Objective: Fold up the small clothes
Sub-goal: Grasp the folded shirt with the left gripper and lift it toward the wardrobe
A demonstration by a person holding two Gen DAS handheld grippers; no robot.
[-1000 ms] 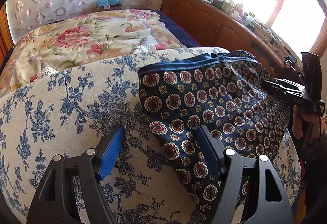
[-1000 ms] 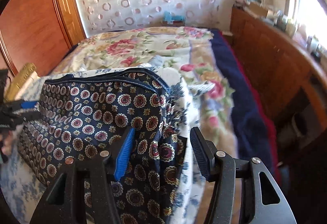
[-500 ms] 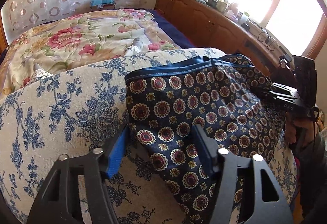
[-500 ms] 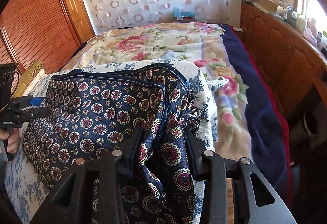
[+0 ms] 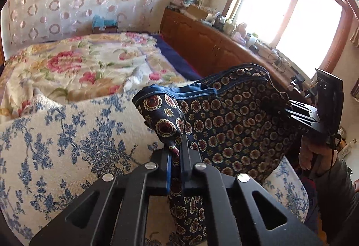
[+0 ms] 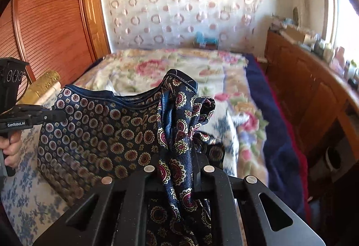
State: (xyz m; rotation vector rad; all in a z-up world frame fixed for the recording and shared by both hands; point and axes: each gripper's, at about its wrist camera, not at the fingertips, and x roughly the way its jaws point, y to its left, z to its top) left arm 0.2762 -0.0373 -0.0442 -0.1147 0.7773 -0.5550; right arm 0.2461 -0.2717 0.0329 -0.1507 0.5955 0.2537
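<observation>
A navy garment (image 5: pixel 235 115) printed with red and cream medallions hangs stretched between my two grippers, above a cream cover with blue flowers (image 5: pixel 67 145). My left gripper (image 5: pixel 176 154) is shut on the garment's left edge, cloth bunched between its blue pads. In the right wrist view my right gripper (image 6: pixel 177 156) has its jaws closing on the garment's (image 6: pixel 101 124) gathered right edge, and the pads press on the cloth. Each view shows the other gripper at the far end: the right gripper (image 5: pixel 289 109) and the left gripper (image 6: pixel 53 114).
A bed with a flowered bedspread (image 5: pixel 78 66) lies beyond the blue-flowered cover. A long wooden cabinet (image 5: pixel 213 48) with clutter on top runs under the window. Slatted wooden doors (image 6: pixel 49 32) stand at the left. A person's hand (image 5: pixel 314 151) holds the right gripper.
Both grippers went from open around the garment's edges to shut on them. Both then rose, lifting the garment off the blue-flowered cover.
</observation>
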